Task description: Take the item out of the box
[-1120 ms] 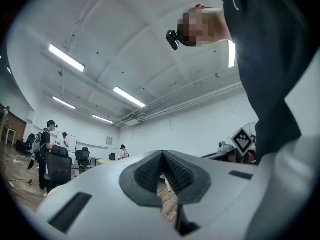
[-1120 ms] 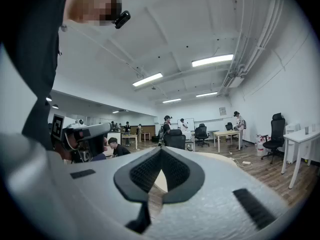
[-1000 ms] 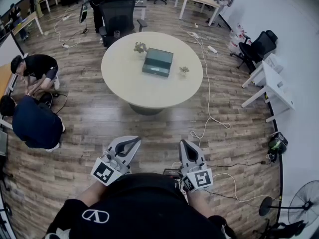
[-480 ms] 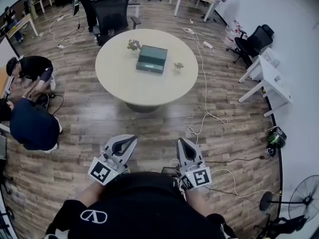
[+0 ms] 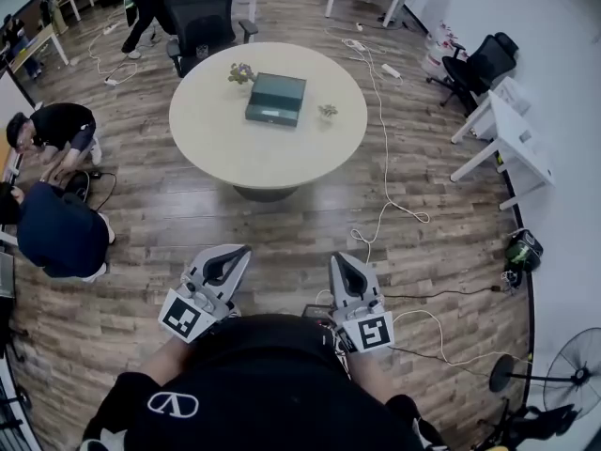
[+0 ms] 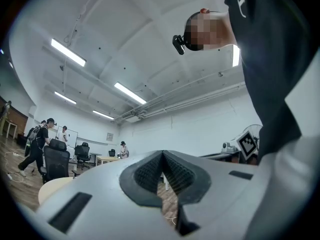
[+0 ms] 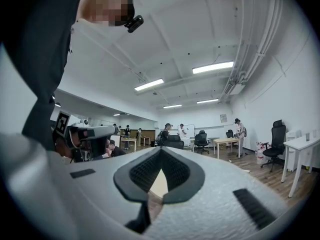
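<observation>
A closed dark-green box (image 5: pixel 276 100) lies flat on a round beige table (image 5: pixel 216 158), a little toward the 12 o'clock side of its middle, with its contents out of sight. One small potted plant (image 5: pixel 241 71) stands near the box's 10 o'clock corner and another (image 5: pixel 328 111) near its 4 o'clock corner, both apart from it. Bare wood floor separates the table from the person in the dark shirt (image 5: pixel 254 383) at the 6 o'clock edge of the head view.

The left gripper (image 5: pixel 238 254) and right gripper (image 5: pixel 342 263) are held out side by side, pointing toward 12 o'clock. Each gripper's own view shows its ribbed pads drawn together at the tips with nothing between them.

Over the past second the table and box have slid toward 11 o'clock in the head view, and the two tools have edged forward with them. This suggests the person is walking in, though the box is still well out of reach. The task has barely begun: the approach must finish and the jaws must part before the lid can be worked.

Two people (image 5: pixel 58 224) crouch on the floor at 9 o'clock, a black office chair (image 5: pixel 199 17) stands at 12 o'clock behind the table, and white cables (image 5: pixel 390 186) trail across the floor at 2 o'clock.
</observation>
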A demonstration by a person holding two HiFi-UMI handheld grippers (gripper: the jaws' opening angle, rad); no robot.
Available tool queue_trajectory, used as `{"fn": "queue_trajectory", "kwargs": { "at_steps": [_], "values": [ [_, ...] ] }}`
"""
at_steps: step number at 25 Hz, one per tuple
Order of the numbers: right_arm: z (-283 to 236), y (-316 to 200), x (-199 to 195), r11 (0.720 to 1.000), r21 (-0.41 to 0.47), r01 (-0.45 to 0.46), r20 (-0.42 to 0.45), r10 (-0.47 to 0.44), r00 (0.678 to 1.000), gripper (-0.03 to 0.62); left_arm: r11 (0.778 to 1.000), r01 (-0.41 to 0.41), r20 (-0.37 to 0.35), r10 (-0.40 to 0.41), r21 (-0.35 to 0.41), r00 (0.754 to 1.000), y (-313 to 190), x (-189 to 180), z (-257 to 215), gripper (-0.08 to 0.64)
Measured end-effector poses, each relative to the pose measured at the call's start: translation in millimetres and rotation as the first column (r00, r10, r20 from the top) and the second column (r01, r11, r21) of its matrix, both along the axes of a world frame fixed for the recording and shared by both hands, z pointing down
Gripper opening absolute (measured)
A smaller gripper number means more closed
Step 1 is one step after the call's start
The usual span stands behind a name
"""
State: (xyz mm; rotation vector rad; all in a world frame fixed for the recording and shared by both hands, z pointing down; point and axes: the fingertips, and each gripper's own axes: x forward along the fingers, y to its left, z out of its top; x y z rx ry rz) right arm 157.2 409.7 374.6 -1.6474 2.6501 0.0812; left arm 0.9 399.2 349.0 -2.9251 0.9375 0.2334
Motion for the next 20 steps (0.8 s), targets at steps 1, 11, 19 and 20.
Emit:
{"fn": "queue_trajectory", "kwargs": {
  "at_steps": [1,11,19,20],
  "values": [
    [1,-2,5,1.0,-0.002,0.006,-0.001,-0.006,1.0,0.003,1.0,0.011,0.002,-0.011,-0.003,1.0,-1,3,1,0.005],
    [19,-14,41,0.996,0.006,0.089,0.074,-0.09,0.993,0.003,0.995,0.102,0.047,-0.101,-0.016,0.994,0,29,16,0.005],
    [33,-43,45,0.992,-0.018,0.122,0.1,-0.12,0.988,0.003,0.994,0.102,0.046,-0.1,-0.026,0.994,-30,41,24,0.005],
    [33,-50,44,0.992,-0.012,0.123,0.096,-0.121,0.988,0.003,0.995,0.099,0.041,-0.098,-0.024,0.994,-37,41,26,0.005]
  ]
}}
